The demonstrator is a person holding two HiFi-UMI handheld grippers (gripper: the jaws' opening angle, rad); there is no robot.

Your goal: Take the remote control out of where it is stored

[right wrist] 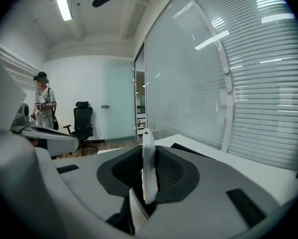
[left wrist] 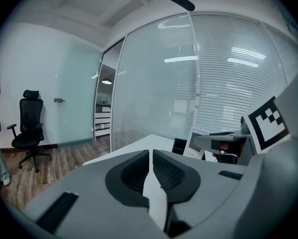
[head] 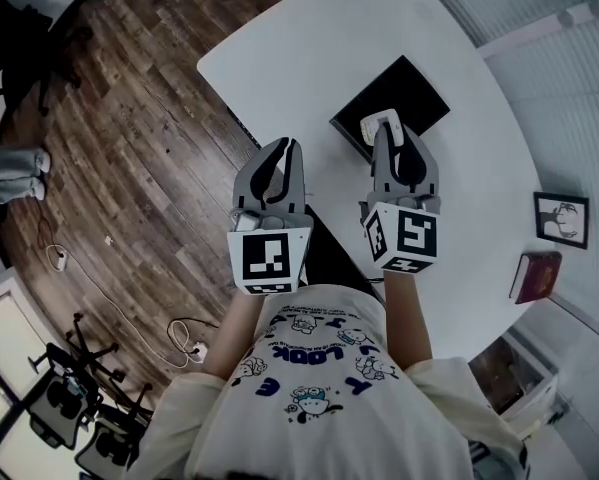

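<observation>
White-topped bench (head: 329,38) is recorded at upper centre of the head view, with a wooden floor (head: 129,118) filling the left of the frame. On the bench, upper centre-right, a black flat case (head: 419,88) is seen lying. Over the lower left corner of that case the right gripper (head: 385,128) is held. In the right gripper view its jaws are seen clamped on the remote control (right wrist: 148,166), a thin white piece gripped edge-on and upright, its end protruding past the jaw tips. Just beside it, at frame centre-left of the head view, the left gripper (head: 282,148) is held over the bench edge. In the left gripper view its jaws are seen pressed together at the tips, with nothing between them. At the right edge of the head view a framed picture (head: 561,218) and a red book (head: 535,275) are noted near each other.
</observation>
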